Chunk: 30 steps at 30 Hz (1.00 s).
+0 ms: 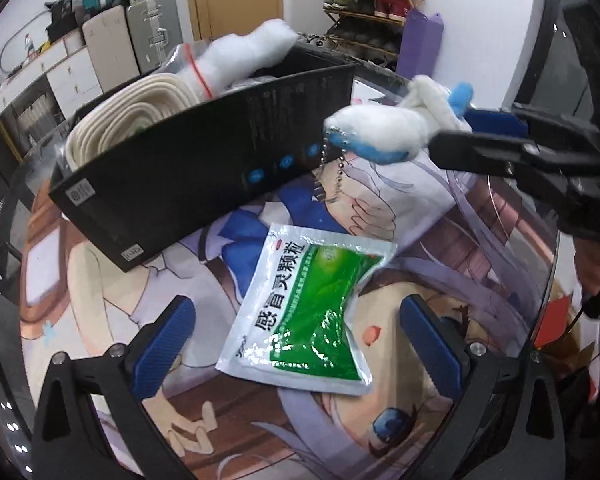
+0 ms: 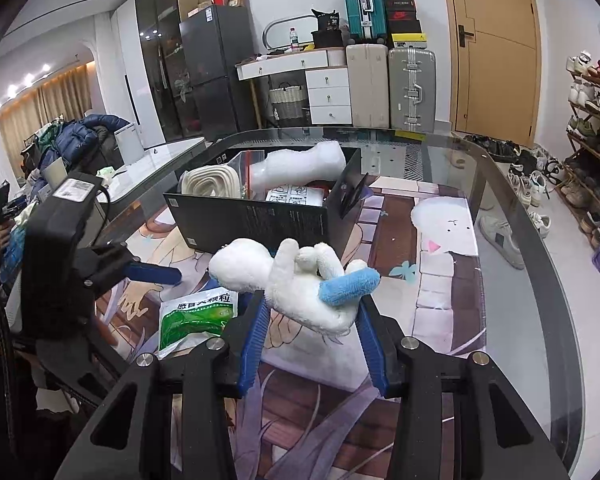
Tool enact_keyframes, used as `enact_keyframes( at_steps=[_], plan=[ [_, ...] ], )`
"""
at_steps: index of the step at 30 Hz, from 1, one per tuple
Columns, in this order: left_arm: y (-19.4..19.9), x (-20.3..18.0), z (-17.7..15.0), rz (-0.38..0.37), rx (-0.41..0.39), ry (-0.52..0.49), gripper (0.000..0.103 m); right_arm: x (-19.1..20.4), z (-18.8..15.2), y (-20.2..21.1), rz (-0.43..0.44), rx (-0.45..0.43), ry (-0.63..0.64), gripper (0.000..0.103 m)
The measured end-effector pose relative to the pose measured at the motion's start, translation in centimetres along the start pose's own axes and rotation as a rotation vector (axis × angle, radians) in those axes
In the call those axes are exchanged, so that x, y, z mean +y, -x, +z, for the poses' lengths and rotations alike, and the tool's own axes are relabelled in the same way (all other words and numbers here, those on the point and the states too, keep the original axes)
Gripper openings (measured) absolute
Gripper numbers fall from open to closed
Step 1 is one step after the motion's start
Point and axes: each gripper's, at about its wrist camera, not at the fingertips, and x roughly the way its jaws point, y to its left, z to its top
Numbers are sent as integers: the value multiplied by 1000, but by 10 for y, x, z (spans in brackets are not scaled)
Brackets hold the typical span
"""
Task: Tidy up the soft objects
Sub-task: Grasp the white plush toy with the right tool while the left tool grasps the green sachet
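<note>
Glass table over an anime-print mat (image 2: 444,280), cluttered room behind. Left tongs (image 1: 296,334) spread wide, empty, straddling the green-and-white foil sachet (image 1: 306,314). Ahead, black cardboard box (image 2: 256,224) already holds rolled cream webbing (image 2: 210,188). Right tongs (image 2: 312,312) clenched on white plush toy with blue limbs (image 2: 296,284), lifted, likely box-bound. Box bottom hidden.

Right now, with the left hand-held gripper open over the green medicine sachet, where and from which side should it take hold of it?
Grip the green sachet across its pinched waist, coming straight down from above. It lies flat on the glass table and narrows at mid-length, so the pads of the left hand-held gripper, already either side, would likely close there. Its flat edges give little to catch.
</note>
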Motion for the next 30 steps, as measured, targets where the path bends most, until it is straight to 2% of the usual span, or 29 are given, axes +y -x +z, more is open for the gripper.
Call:
enact_keyframes(
  at_steps=[2,4,5,6,10,20,30],
  plan=[
    [2,-1,0,-2,-11,-4,95,1,0,-1,2,1,-1,44],
    [6,-2,0,-1,-31,-2,73,1,-1,-2,3,4,-3,44],
    [8,-2,0,2,-44,2,66,1,-1,-3,2,5,-4,44],
    [12,0,-1,4,-52,7,50,1,-1,-3,1,5,-4,44],
    [19,1,-5,10,-73,14,33,4,0,-3,2,3,1,44],
    [39,10,-23,-7,-137,107,28,4,1,-1,9,-18,-7,44],
    [78,36,-23,-16,-265,214,28,15,8,9,-3,-69,19,44]
  ],
)
